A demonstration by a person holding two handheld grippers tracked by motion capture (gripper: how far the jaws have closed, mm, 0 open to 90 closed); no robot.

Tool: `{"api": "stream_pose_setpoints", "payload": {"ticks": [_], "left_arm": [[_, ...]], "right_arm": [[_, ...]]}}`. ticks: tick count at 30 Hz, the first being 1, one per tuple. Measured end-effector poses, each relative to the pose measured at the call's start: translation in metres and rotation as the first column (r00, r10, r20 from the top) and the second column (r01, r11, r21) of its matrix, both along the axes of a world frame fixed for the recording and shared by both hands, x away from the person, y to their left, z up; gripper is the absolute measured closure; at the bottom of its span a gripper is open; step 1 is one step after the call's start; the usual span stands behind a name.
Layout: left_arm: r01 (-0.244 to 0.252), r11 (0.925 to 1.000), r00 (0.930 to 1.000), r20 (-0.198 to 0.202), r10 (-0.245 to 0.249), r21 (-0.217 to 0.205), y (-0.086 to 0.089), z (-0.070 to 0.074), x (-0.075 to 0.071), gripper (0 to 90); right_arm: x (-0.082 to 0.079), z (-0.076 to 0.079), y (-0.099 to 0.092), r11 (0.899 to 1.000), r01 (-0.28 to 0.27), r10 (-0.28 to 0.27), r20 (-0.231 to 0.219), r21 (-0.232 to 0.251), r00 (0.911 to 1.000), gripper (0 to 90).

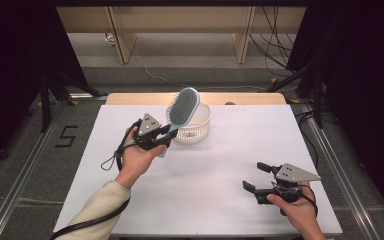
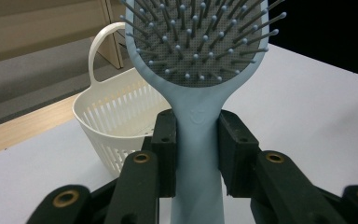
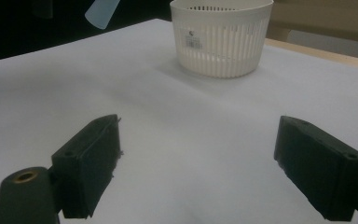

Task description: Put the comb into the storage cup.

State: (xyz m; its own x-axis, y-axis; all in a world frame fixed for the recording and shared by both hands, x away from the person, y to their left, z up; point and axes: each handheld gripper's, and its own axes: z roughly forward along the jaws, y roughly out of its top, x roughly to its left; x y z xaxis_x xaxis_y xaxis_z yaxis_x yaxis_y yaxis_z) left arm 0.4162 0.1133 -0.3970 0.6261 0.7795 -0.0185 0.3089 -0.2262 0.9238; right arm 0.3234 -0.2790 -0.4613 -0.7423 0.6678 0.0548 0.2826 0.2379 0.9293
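Left gripper (image 1: 166,140) fingers clamp the blue hairbrush (image 1: 183,109) handle, head raised just beside the white basket (image 1: 200,131). Right gripper (image 1: 254,179) wide open, empty. Risk: brush head clips the rim, tips the basket.

A pale blue hairbrush (image 1: 182,107) with a grey bristle pad and ball-tipped pins is held off the desk by its handle, head up and tilted, bristles facing the person. Its head hangs above the white slatted basket (image 1: 199,131), which stands upright near the desk's far edge.
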Motion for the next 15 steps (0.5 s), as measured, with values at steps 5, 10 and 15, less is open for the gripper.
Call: {"api": "stream_pose_setpoints", "payload": {"ticks": [5, 10, 15], "left_arm": [[-0.008, 1.0000, 1.0000, 0.004, 0.008, -0.006, -0.0002, 0.0007, 0.0021, 69.9], [-0.011, 0.9999, 0.9999, 0.002, 0.011, -0.006, -0.0009, 0.0011, 0.0033, 69.9], [-0.008, 1.0000, 1.0000, 0.006, 0.008, -0.006, -0.0024, 0.0027, 0.0045, 69.9]], "right_arm": [[0.0001, 0.0000, 0.0000, 1.000, 0.000, 0.000, -0.002, 0.001, 1.0000, 15.4], [0.0001, 0.0000, -0.0001, 1.000, 0.001, -0.001, -0.002, 0.000, 1.0000, 15.4], [0.0000, 0.0000, -0.0001, 1.000, 0.000, 0.000, -0.002, -0.001, 1.0000, 15.4]]}}
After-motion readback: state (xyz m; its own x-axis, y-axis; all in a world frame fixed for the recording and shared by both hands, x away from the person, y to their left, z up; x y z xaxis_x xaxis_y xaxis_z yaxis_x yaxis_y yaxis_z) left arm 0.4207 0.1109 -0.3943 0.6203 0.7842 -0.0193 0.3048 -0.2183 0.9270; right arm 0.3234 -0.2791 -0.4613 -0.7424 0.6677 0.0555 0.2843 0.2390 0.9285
